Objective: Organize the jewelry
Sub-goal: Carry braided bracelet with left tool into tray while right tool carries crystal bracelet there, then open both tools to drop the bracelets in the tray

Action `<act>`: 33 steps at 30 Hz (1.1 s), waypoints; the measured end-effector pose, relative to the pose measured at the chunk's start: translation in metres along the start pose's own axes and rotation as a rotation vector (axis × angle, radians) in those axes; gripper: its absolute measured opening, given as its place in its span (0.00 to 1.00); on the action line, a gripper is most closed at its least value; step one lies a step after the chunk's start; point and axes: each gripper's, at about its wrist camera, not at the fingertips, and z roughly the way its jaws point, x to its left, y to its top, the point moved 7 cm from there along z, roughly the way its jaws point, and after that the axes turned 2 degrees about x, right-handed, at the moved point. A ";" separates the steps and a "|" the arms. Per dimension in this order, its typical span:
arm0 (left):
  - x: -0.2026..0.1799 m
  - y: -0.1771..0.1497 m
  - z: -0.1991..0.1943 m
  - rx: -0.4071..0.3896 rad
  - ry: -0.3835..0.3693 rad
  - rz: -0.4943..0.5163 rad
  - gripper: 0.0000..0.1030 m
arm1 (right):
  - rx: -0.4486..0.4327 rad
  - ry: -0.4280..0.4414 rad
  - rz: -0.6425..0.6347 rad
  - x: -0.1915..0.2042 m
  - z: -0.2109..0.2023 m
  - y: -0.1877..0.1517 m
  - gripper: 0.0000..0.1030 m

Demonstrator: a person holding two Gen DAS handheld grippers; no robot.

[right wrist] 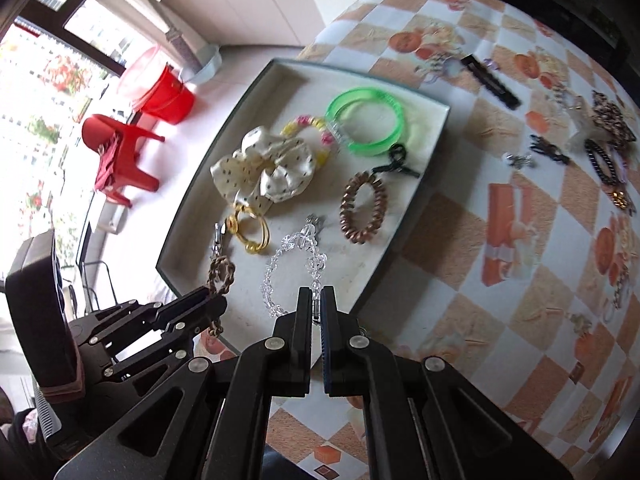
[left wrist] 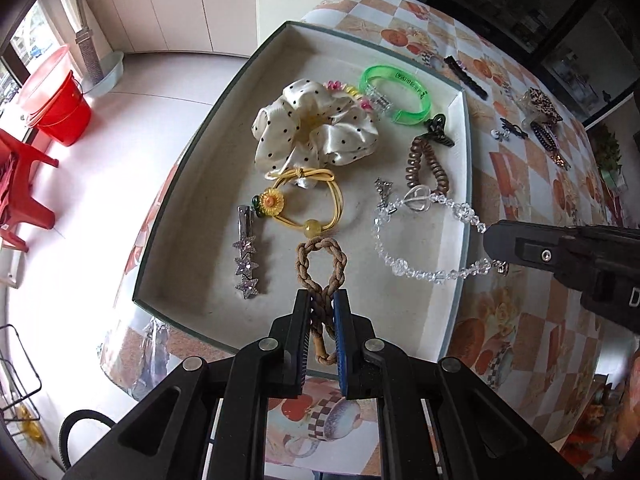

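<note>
A shallow grey tray lies on the checked tablecloth. My left gripper is shut on a brown braided loop, which hangs over the tray's near edge. My right gripper is shut on the end of a clear bead bracelet, whose loop drapes into the tray. In the tray lie a dotted white scrunchie, a green bangle, a yellow sunflower hair tie, a star clip and a brown coil tie.
More hair pieces sit on the tablecloth to the right of the tray: a black clip, a leopard scrunchie, dark clips. A red bucket and red stool stand on the floor beyond the table edge.
</note>
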 end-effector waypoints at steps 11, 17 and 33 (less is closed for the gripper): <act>0.016 -0.002 0.031 0.053 0.042 -0.020 0.14 | 0.096 -0.054 -0.035 0.005 0.052 0.003 0.04; 0.017 -0.001 0.035 0.046 0.072 0.003 0.14 | 0.134 -0.083 -0.021 -0.002 0.075 0.008 0.04; 0.017 0.003 0.033 0.050 0.113 0.002 0.14 | 0.167 -0.084 -0.020 0.004 0.092 0.015 0.05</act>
